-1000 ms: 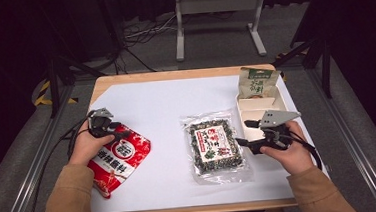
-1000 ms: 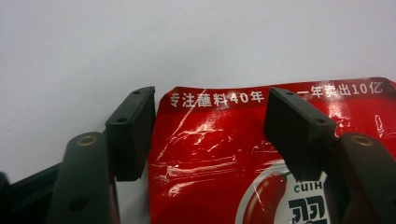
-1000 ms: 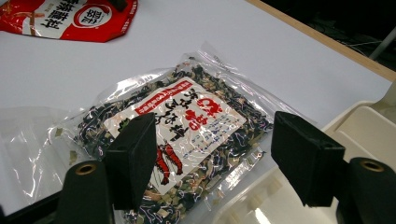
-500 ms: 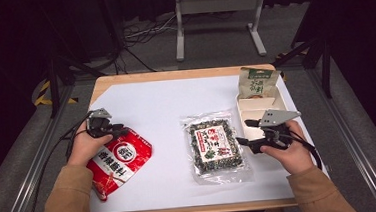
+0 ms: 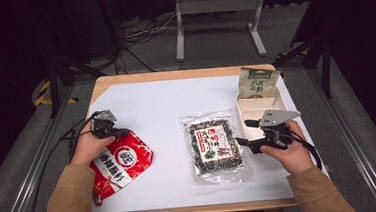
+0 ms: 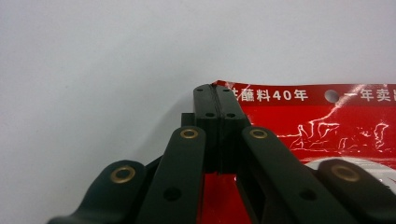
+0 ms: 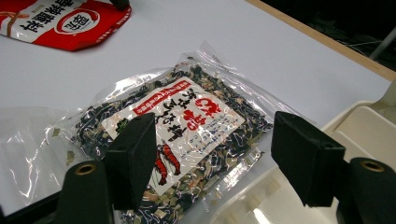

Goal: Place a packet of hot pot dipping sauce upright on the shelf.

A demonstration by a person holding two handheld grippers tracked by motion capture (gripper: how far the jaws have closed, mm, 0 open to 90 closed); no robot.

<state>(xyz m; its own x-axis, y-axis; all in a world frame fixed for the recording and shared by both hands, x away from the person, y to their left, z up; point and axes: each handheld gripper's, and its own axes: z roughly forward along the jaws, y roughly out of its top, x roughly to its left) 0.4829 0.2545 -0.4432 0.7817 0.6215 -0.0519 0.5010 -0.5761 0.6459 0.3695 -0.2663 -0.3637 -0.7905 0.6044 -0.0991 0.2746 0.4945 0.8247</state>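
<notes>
A red snack packet [image 5: 122, 163] lies at the left of the white table cover. My left gripper [image 5: 122, 133] has just been closing and its jaws now pinch the packet's top corner. In the left gripper view the pads [image 6: 217, 105] meet on the red packet [image 6: 327, 116] edge. A clear packet of dark dried flakes with a red-and-white label [image 5: 215, 145] lies mid-table. My right gripper [image 5: 243, 132] rests open just right of it, its jaws pointing left. In the right gripper view the wide-apart jaws [image 7: 217, 149] frame the clear packet [image 7: 187, 116] without touching it.
A cream compartment tray [image 5: 256, 112] sits at the right edge, behind my right hand, with a green-and-beige pouch [image 5: 257, 83] standing at its far end. The tray's rim [image 7: 364, 135] shows beside my right jaw. The red packet [image 7: 65, 21] lies far off.
My left gripper's jaws have come together on the red packet's top corner. The right hand and the clear packet have not moved.
</notes>
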